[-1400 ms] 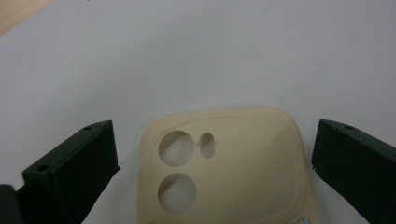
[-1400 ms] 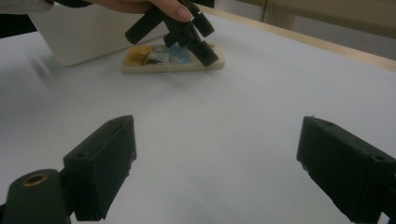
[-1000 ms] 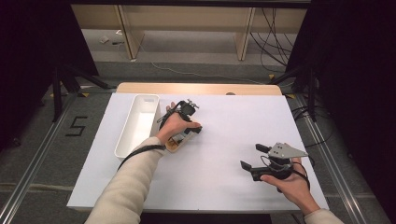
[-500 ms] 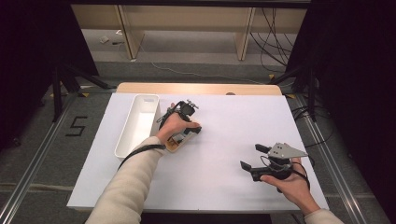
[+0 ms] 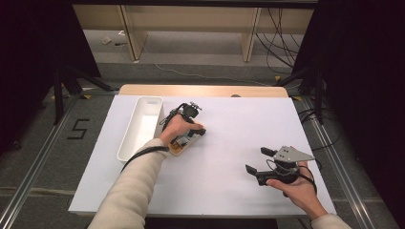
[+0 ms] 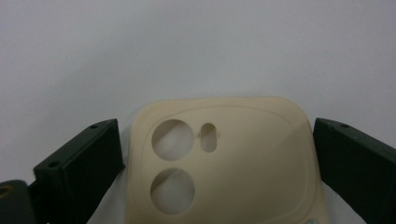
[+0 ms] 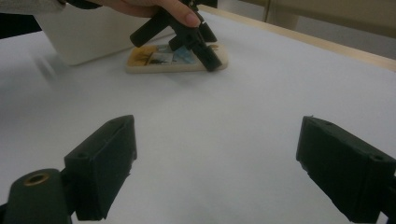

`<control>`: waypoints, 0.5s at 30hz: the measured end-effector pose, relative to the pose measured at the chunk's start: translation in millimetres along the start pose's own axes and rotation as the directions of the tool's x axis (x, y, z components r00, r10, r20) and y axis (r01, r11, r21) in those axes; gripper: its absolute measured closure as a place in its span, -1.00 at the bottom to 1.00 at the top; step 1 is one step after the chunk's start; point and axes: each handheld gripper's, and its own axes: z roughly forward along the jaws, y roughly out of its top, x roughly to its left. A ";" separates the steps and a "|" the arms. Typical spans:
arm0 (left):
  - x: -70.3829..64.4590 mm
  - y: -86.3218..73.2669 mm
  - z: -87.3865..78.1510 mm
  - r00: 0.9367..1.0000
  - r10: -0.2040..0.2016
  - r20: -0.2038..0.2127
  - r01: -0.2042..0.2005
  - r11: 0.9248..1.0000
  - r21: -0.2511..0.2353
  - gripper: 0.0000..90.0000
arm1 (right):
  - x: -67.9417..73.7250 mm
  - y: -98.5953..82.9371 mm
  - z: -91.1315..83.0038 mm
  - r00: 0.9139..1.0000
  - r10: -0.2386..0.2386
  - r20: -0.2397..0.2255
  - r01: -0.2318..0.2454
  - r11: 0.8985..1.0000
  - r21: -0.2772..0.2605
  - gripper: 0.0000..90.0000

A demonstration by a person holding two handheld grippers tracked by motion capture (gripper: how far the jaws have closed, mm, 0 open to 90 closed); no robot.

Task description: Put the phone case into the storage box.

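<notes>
High view: left gripper (image 5: 187, 135) over the phone case (image 5: 180, 144), beside the tray (image 5: 129, 143).
Left gripper view: case (image 6: 224, 158) lies between jaws, spread, not clamping.
Right gripper view: right gripper (image 7: 215, 172) jaws wide, empty; case (image 7: 175, 59) well beyond.

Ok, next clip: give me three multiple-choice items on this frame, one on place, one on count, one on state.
1. Where does the phone case lie?
A. inside the white tray
B. on the table right of that tray
C. on the floor

2. How many round holes does it show?
A. two
B. four
C. none

3. How do the right gripper jaws stand?
A. shut on the case
B. shut on nothing
C. open, apart over bare table

B: high view, the left gripper straddles it beside the tray.
A: left gripper view.
C: right gripper view.
</notes>
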 end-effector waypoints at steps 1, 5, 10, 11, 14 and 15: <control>0.0 0.3 -0.2 1.000 0.003 0.001 -0.003 1.000 0.002 -0.93 | 0.1 0.0 0.0 1.000 0.000 0.000 0.000 1.000 0.001 -0.71; 0.0 1.3 -0.8 1.000 0.010 0.005 -0.011 1.000 0.009 -0.89 | 0.1 0.0 -0.1 1.000 0.001 0.000 -0.001 1.000 0.001 -0.71; 0.1 1.3 -1.9 1.000 0.011 0.012 -0.011 1.000 0.008 -0.82 | 0.0 0.0 -0.1 1.000 0.000 -0.001 0.000 1.000 0.000 -0.71; 0.0 1.4 -1.8 1.000 0.008 0.013 -0.008 1.000 0.008 -0.82 | 0.1 0.0 0.0 1.000 0.000 -0.001 0.000 1.000 0.001 -0.71; -0.2 1.8 -1.9 1.000 0.007 0.013 -0.007 1.000 0.011 -0.81 | 0.3 0.0 -0.1 1.000 0.000 -0.001 0.000 1.000 0.001 -0.71; -0.2 1.8 -1.9 1.000 0.007 0.013 -0.007 1.000 0.011 -0.81 | 0.3 0.0 -0.2 1.000 0.000 -0.001 0.000 1.000 0.002 -0.71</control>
